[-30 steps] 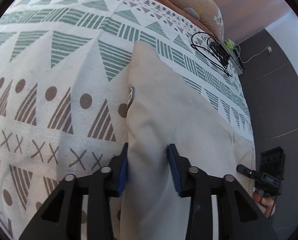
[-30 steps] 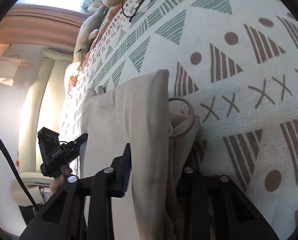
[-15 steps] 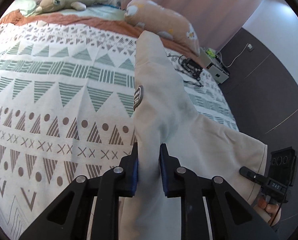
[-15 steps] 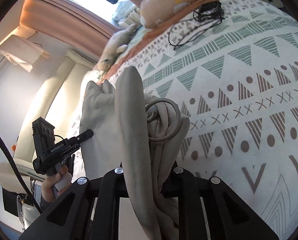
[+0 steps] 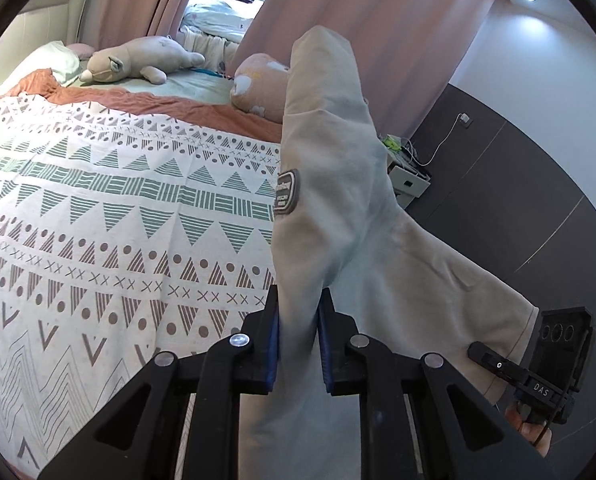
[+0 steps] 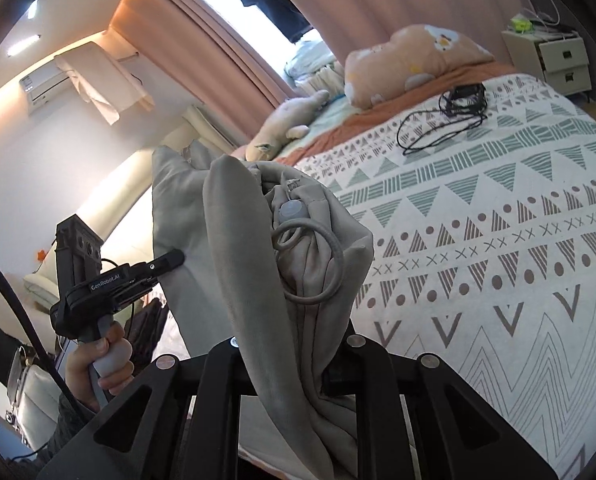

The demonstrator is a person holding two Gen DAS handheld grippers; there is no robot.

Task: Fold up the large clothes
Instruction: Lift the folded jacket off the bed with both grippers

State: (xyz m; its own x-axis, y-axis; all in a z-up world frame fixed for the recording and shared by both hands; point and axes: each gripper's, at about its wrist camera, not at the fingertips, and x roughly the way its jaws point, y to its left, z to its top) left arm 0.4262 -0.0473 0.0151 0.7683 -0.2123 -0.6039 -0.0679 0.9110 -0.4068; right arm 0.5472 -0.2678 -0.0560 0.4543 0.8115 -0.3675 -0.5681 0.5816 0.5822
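Up in the air, over the bed, hangs the beige hoodie; the left hand-held gripper is closed tight on a fold of it, with a dark patch showing above; the right hand-held gripper pinches a thick bunch of the same hoodie, where a grey cord loops; a soft toy and a pillow lie far back on the bed.
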